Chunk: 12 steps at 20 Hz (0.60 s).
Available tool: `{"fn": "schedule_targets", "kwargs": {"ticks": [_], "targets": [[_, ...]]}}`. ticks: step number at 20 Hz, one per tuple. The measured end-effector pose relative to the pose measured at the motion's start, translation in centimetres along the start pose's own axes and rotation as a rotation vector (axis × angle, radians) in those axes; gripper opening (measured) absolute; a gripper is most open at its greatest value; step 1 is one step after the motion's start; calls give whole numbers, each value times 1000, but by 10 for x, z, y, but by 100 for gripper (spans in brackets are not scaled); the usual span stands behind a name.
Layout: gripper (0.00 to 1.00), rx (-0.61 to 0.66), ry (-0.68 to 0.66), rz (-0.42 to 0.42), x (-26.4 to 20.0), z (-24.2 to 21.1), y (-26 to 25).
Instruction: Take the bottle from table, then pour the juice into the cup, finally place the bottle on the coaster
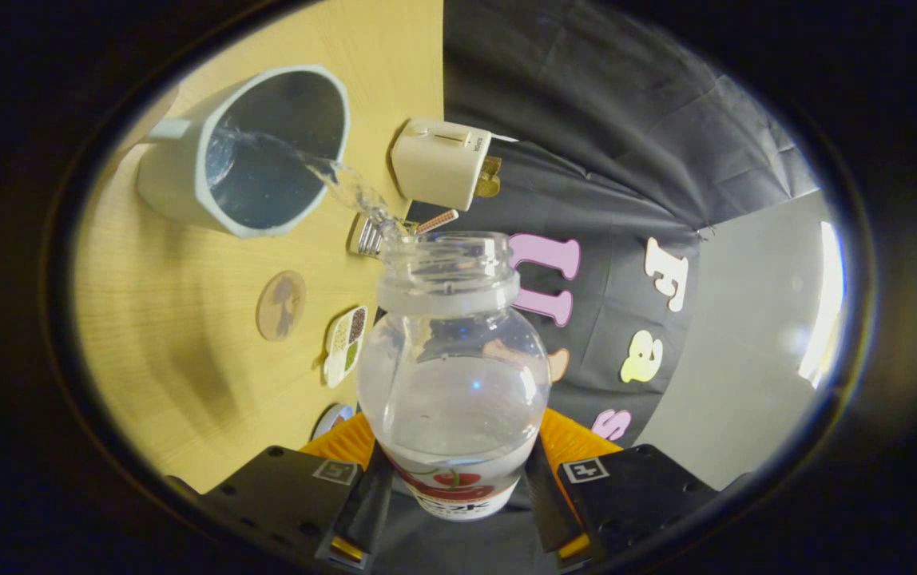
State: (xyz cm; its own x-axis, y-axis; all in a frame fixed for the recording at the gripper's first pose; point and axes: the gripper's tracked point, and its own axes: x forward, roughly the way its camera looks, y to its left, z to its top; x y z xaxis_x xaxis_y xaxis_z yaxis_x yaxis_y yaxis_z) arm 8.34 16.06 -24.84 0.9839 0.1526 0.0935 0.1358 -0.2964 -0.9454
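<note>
Fingers (363,499) clamp either side of the bottle (452,375), gripper (454,495) closed snug on its lower body with the open neck tipped toward the cup (247,152). And it's pouring: a clear stream arcs from the mouth over the rim and into the cup on the table (171,319). Plenty of liquid sits in the bottle, so the pour looks midway. Next call: right the bottle, then carry it to the round coaster (281,305) just beyond the fingers.

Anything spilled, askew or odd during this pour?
No spill shows: the bottle, clamped between the fingers, is tipped on purpose, and its clear stream lands inside the cup. The coaster lies flat on the table.
</note>
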Motion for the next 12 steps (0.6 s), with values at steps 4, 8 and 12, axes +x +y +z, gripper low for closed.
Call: {"fn": "schedule_targets", "kwargs": {"ticks": [4,8,12], "targets": [[77,-13,-9,21,2,2,3],[77,-49,-31,35,2,8,5],[77,-69,-17,37,3,7,4]]}}
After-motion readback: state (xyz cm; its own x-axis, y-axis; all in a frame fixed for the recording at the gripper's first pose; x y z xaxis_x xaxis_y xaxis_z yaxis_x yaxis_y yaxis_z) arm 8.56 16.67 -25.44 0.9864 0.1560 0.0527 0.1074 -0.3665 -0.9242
